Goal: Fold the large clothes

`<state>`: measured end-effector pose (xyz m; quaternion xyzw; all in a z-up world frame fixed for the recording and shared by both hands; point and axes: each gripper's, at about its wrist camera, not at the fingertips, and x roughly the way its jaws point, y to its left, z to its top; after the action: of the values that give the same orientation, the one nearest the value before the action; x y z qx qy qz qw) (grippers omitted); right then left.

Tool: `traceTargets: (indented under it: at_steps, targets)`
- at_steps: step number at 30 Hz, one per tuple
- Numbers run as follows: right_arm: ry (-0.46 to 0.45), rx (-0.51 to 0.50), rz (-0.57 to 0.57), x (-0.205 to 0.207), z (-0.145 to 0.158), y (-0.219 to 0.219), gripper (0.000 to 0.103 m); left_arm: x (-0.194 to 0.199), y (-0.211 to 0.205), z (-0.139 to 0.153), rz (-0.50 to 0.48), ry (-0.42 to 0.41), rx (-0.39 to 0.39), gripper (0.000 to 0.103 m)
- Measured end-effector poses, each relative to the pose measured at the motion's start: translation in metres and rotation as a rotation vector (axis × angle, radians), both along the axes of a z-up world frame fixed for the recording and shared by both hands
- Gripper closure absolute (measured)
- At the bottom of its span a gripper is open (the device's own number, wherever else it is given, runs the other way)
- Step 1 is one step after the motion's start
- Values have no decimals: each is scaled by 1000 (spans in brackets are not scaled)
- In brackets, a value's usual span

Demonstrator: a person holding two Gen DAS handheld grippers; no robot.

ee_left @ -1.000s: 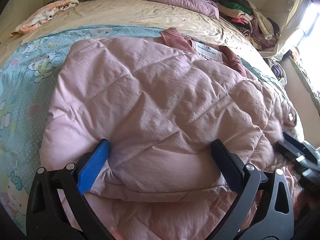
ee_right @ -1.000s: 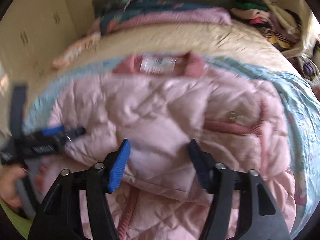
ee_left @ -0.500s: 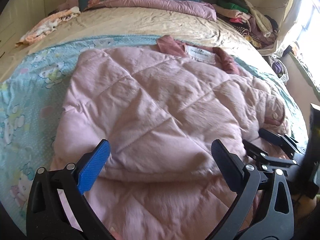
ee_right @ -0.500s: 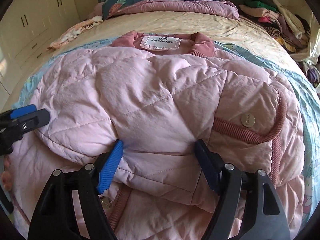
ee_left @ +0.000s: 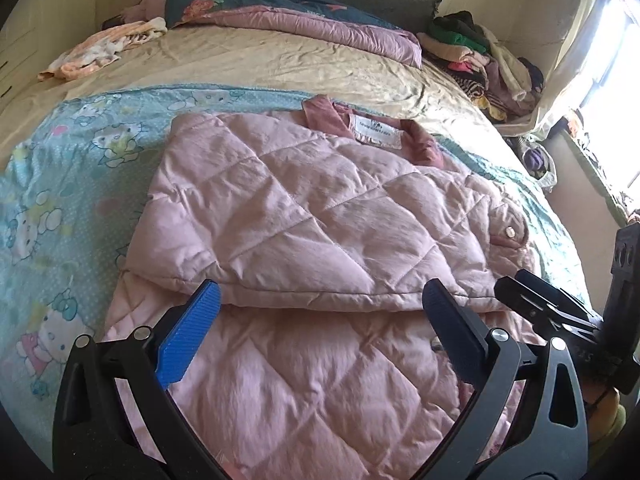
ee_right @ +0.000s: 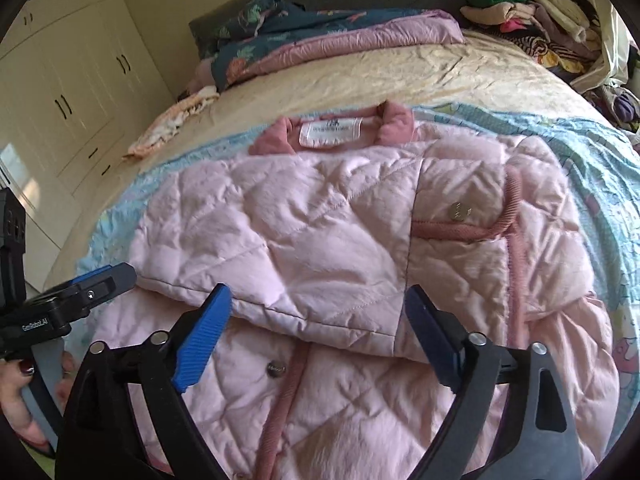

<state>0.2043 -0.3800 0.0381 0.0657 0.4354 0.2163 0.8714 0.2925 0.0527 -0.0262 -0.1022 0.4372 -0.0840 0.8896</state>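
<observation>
A pink quilted jacket (ee_left: 320, 216) lies on the bed, its lower part folded up over itself, collar and white label (ee_right: 330, 132) at the far end. My left gripper (ee_left: 320, 308) is open and empty, just short of the fold's near edge. My right gripper (ee_right: 318, 308) is open and empty, also at the fold's near edge. The jacket also shows in the right wrist view (ee_right: 340, 232), with dusty-pink piping and snap buttons. Each gripper appears at the edge of the other's view: right gripper (ee_left: 552, 308), left gripper (ee_right: 80, 292).
The jacket rests on a light-blue cartoon-print sheet (ee_left: 60, 184) over a beige bedspread (ee_left: 260, 60). Folded quilts (ee_left: 300, 12) lie at the headboard, a clothes pile (ee_left: 480, 52) at the far right, a small garment (ee_left: 100, 48) far left. Wardrobe doors (ee_right: 60, 92) stand left.
Both grippers have drawn back toward the bed's near edge, away from the folded-over part. More of the jacket and its fold edge is in sight now.
</observation>
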Motion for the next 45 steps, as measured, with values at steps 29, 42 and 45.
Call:
traceTargets:
  at_steps: [29,42,45]
  targets:
    - [-141,72,6,-85,84,-27,7,-69,-5,52,-27,-98,-12,8]
    - [-187,91,-2,-115,103,-39,6,-97,-4,63,-34,-133,-8,8]
    - [-198,90,-3,-123,108,-41,6,-104,-3,64,-30,-143,3,8]
